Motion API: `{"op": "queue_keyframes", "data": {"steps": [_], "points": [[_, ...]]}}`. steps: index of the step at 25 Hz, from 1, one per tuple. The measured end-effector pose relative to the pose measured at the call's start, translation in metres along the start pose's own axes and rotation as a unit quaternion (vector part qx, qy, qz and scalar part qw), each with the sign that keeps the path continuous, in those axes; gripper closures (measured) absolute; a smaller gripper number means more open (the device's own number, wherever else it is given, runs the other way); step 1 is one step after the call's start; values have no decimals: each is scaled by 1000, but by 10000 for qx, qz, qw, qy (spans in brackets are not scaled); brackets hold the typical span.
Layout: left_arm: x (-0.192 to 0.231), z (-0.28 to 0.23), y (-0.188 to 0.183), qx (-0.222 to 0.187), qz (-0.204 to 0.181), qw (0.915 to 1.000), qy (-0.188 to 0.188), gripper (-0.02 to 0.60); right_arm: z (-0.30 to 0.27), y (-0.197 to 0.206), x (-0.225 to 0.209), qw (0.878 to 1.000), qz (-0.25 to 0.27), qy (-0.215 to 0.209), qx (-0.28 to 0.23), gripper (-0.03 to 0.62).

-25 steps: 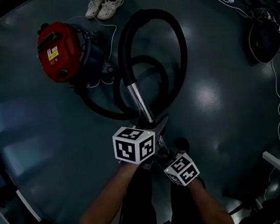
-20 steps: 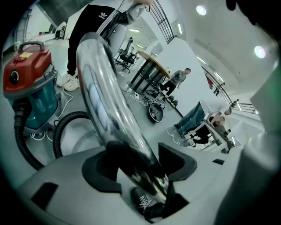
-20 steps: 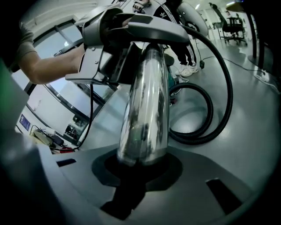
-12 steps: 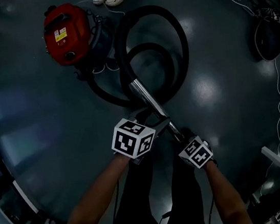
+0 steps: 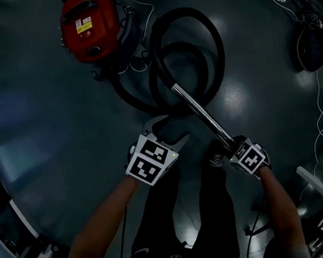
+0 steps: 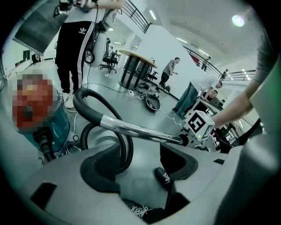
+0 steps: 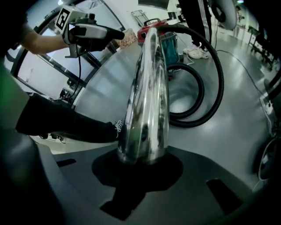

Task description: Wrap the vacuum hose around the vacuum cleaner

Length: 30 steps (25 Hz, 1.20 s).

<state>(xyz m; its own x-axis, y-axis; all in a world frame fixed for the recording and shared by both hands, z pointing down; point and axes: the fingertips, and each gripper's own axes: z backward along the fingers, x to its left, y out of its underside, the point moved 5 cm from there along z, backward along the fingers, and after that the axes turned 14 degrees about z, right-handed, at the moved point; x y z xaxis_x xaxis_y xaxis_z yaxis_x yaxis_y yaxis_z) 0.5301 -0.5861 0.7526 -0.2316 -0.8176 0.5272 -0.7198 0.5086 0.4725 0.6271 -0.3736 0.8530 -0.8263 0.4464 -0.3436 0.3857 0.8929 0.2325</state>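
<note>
Left hand-held gripper point(image 5: 166, 132) swung off wand point(image 5: 201, 114), jaws just opened wide; right hand-held gripper point(image 5: 234, 144) clamps it.

Your head view is dim and underexposed; pale patches of reflected light sit on the glossy floor point(image 5: 239, 108). Both gripper views are much brighter, lit by ceiling lights point(image 6: 237, 19) (edges bow strongly, corners go black). Glare streaks the metal tube point(image 7: 147, 88), whose near end is soft.

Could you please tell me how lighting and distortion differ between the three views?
Head view: dim, with pale glare patches on the floor. Left gripper view: bright, strongly curved at the edges. Right gripper view: the metal tube looms stretched and mirror-shiny near the lens.
</note>
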Motion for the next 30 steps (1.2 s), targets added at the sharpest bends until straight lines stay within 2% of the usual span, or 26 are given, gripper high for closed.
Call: {"op": "queue_keyframes", "data": {"steps": [4,8,11,16,20,26,30], "points": [[6,2,-9,-89,-72,9999,-55,302,11,3,-17,9973,485,-73,549,511],[10,-18,-18,144,-208,9992,-299,302,23,12,-44,9890,1133,-208,928,511],[7,-45,-29,298,-107,9981,-522,303,32,29,-77,9784,1603,-265,1280,511],[-15,-113,-37,557,-276,9916,-1131,302,41,65,-133,9518,2513,-331,1725,511],[-25,-169,-30,810,25,9864,-1427,304,42,87,-176,9273,3193,-353,1923,511],[-6,-209,1,884,372,9829,-1572,303,17,93,-230,8950,3845,-133,2256,511],[20,-229,27,922,405,9815,-1628,304,-11,92,-262,8698,4307,10,2406,511]]}}
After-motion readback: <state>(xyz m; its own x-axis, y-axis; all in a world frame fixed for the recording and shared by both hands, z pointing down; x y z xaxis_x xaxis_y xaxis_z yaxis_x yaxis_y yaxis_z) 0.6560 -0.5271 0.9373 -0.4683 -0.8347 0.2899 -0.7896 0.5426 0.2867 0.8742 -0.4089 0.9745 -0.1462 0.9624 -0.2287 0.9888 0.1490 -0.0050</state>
